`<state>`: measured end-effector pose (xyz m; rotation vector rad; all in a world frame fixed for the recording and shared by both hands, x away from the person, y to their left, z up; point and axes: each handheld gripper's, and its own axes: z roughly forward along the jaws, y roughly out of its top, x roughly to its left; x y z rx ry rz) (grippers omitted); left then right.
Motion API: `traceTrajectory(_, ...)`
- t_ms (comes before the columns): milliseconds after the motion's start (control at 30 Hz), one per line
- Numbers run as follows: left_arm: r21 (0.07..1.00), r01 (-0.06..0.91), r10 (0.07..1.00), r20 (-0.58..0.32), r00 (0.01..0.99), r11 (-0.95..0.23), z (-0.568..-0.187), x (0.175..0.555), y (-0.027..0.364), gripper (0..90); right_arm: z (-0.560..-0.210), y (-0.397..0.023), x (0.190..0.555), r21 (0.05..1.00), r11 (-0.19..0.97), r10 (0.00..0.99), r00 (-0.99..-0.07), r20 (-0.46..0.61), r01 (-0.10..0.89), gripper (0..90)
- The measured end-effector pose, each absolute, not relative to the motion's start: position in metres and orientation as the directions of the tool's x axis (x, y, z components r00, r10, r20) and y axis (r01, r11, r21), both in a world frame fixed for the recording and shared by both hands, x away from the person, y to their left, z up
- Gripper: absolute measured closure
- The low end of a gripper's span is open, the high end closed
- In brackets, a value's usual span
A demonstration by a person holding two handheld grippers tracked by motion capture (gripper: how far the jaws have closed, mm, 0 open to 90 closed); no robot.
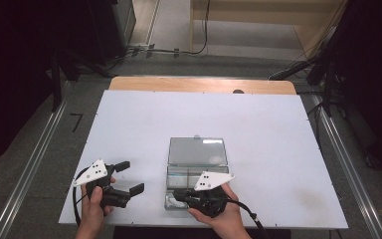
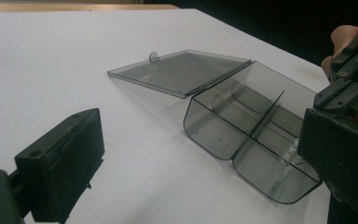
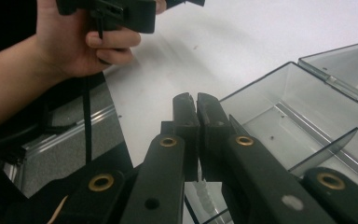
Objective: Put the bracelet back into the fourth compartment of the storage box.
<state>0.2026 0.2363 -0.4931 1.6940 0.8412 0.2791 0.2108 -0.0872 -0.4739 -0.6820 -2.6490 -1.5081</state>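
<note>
Smoke-grey clear plastic organiser box [image 1: 197, 172] lies open on white table [image 1: 278, 149], lid [image 1: 197, 151] flat on the far side, base w/ dividers [image 2: 261, 122] making compartments. Right gripper [image 1: 176, 195] hangs over the near left compartment, jaws pressed together, pads touching; nothing clearly gripped. Small whitish ribbed bit [image 3: 204, 195] sits in the compartment just below the right fingertips, apart from them as far as can be told. Left gripper [image 1: 129, 178] rests on table left of box, well apart from it, jaws spread wide, nothing between them; box lies off the tip of its right-hand jaw in the left gripper view.
</note>
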Motion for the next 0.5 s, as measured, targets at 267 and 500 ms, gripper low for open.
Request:
traceTrajectory(267,0.92,0.384,0.656,-0.242,0.715,-0.079,-0.4932,0.2026,0.236,0.3,-0.473,-0.0885,0.2125,0.811,0.426,0.378,-0.893,0.243,0.401,75.7)
traceTrajectory(500,0.921,0.383,0.657,-0.242,0.714,-0.077,-0.4931,0.2024,0.2361,0.3,-0.4706,-0.0906,0.2134,0.819,0.407,0.386,-0.889,0.248,0.405,61.3)
